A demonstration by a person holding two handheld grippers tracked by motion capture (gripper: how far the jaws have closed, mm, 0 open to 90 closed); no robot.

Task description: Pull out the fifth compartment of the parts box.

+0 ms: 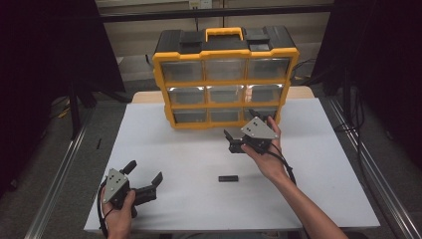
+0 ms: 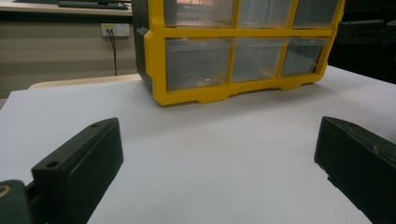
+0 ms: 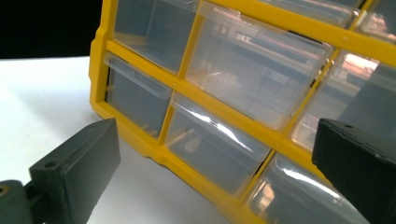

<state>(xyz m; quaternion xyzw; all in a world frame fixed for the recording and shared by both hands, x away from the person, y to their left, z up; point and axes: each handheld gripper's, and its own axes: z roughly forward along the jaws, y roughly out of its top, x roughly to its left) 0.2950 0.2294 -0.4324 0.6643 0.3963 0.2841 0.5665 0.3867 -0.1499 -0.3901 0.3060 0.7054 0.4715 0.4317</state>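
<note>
At the lower left of the high view your left gripper (image 1: 147,175) rests low over the white table (image 1: 164,149), jaws spread wide with nothing between them — leave it there, out of the way. Near the bottom centre lies a small flat black bar (image 1: 228,178), well apart from both grippers. Right of centre your right gripper (image 1: 238,138) hangs just in front of the bottom row of the yellow-framed organiser cabinet with clear plastic drawers (image 1: 225,77), jaws wide apart and holding nothing. The step looks like opening the bottom middle clear drawer (image 3: 212,144). Square the jaws to its protruding top lip — it appears shallow and slippery — then close firmly and pull straight outward.
</note>
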